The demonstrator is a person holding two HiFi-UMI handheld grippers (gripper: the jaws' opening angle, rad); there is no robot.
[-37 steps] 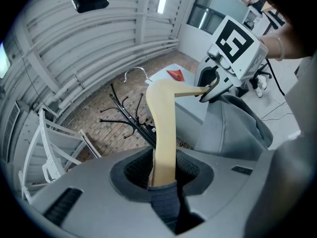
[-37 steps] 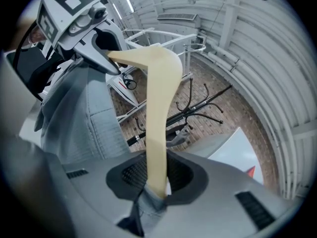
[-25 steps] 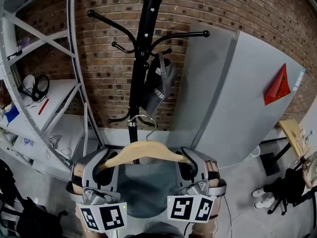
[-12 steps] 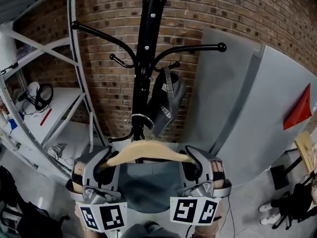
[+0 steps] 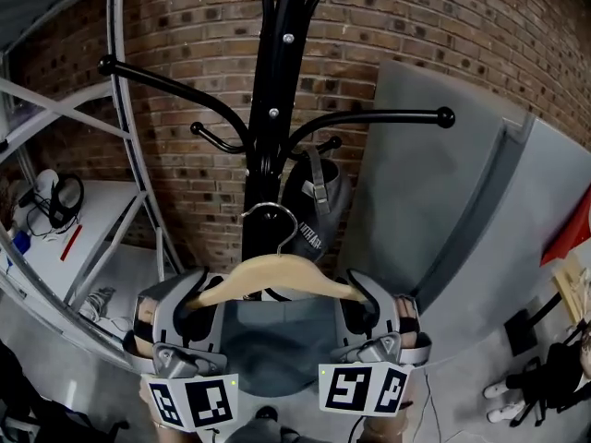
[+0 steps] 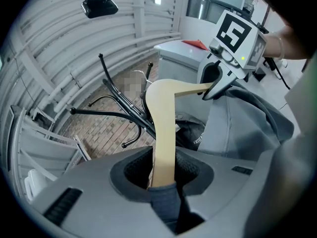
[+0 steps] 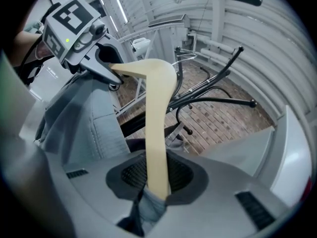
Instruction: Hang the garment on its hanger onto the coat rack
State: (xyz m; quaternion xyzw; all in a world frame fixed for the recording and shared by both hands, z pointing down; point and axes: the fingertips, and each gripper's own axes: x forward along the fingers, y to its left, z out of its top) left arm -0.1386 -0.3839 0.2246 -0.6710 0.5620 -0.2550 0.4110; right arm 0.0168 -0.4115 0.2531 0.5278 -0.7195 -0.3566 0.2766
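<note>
I hold the left gripper (image 5: 191,305) at the lower left of the head view and the right gripper (image 5: 363,303) at the lower right. Each is clamped on one end of the wooden hanger (image 5: 277,273). In the left gripper view the pads press on both sides of the hanger's arm, with a fold of grey cloth caught at the bottom of the jaws. The right gripper view shows the same grip on the other arm.

The hanger lies level across the lower middle of the head view. The grey garment (image 5: 275,349) hangs from it between the two grippers. The hanger's metal hook (image 5: 273,221) stands upright above its middle, in front of the black pole of the coat rack (image 5: 280,100), which runs up the centre of the frame. I cannot tell whether the hook touches the pole. A dark bag (image 5: 314,212) hangs from the rack just right of the hook, with the brick wall (image 5: 185,44) behind.
</note>
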